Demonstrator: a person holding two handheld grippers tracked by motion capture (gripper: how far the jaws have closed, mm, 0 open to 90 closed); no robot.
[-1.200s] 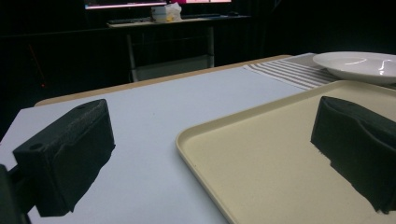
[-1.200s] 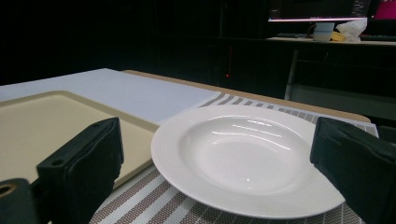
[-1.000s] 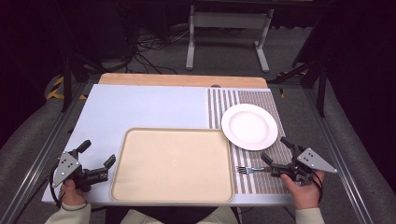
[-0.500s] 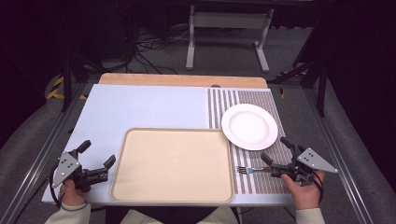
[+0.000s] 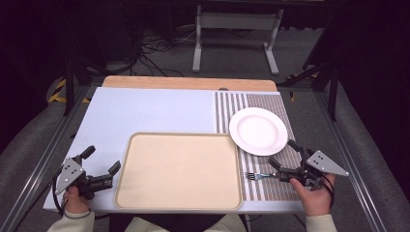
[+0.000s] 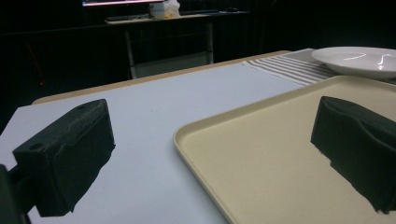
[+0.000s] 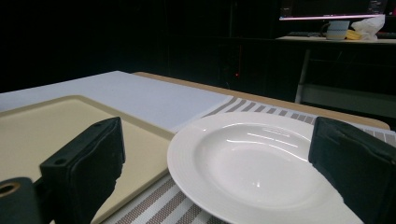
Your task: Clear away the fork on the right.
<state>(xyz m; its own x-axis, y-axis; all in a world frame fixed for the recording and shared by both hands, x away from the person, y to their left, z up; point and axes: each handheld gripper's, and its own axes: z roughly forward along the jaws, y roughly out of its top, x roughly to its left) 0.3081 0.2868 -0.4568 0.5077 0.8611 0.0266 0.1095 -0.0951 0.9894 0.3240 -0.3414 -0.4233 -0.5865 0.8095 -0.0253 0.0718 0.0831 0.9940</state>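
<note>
A beige tray (image 5: 179, 169) lies at the table's near middle. Just right of it, a white plate (image 5: 257, 130) rests on a striped mat (image 5: 275, 186). A fork (image 5: 256, 175) lies on that mat with its tines toward the tray and its handle end under my right gripper (image 5: 282, 152). That gripper is open and holds nothing. In the right gripper view its jaws stand wide apart with the plate (image 7: 252, 163) ahead between them. My left gripper (image 5: 102, 159) is open at the tray's left edge, and the tray corner (image 6: 280, 140) lies between its jaws.
The table top (image 5: 154, 113) is pale blue with a wooden strip (image 5: 188, 83) along its far edge. Metal rails run down both sides. Beyond the table are a metal stand (image 5: 234, 29) and floor cables (image 5: 150, 53). A plate rim (image 6: 359, 58) shows far right in the left gripper view.
</note>
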